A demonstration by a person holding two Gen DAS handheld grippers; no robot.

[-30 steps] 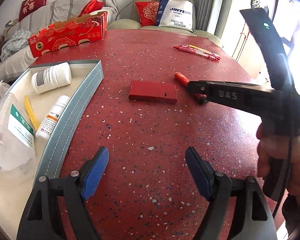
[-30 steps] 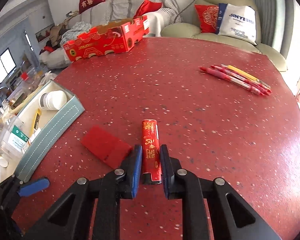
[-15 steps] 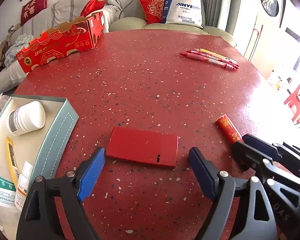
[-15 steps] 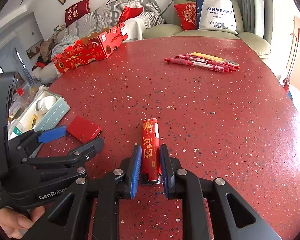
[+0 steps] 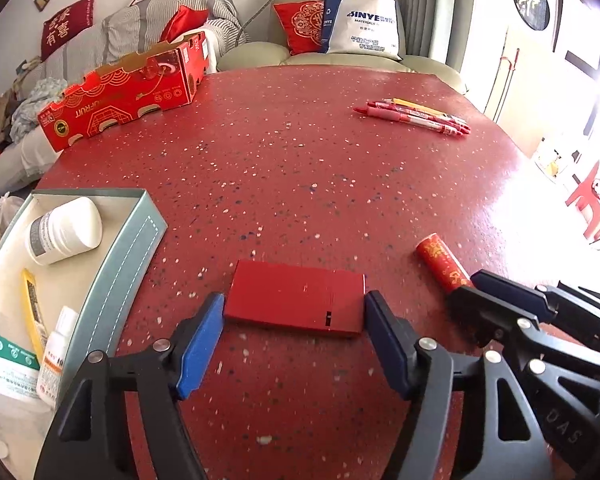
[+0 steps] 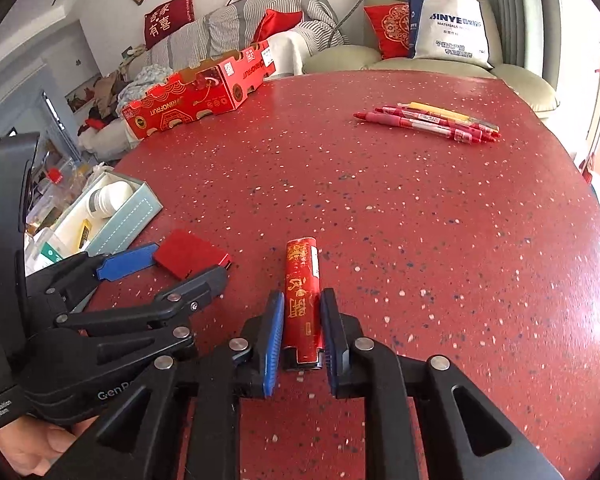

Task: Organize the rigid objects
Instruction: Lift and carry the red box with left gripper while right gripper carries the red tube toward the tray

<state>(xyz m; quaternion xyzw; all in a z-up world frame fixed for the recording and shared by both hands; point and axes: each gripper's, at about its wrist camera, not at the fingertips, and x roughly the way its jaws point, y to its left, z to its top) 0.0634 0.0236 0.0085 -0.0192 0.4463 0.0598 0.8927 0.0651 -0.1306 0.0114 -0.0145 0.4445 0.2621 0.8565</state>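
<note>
A flat red box (image 5: 296, 298) lies on the red speckled table (image 5: 300, 168). My left gripper (image 5: 294, 336) straddles its near edge. The blue pads (image 5: 202, 340) stand at the box's two short ends, the jaws closing, with no clear press on the box. From the right wrist view the left gripper (image 6: 188, 268) flanks the same box (image 6: 190, 254). My right gripper (image 6: 302, 320) is shut on a red tube with gold characters (image 6: 302, 280), which points forward low over the table. That tube (image 5: 440, 262) and the right gripper (image 5: 466, 286) sit just right of the box.
A grey-blue tray (image 5: 132, 248) at the left holds a white bottle (image 5: 64, 230), a small dropper bottle (image 5: 56, 356) and a pouch. Several pens (image 5: 412, 116) lie at the far right. A red carton (image 5: 124, 92) stands at the far left edge. A sofa lies beyond.
My left gripper swung from the tray side up to the flat red box and its jaws narrowed around it. The right gripper still holds the tube, shifted slightly.
</note>
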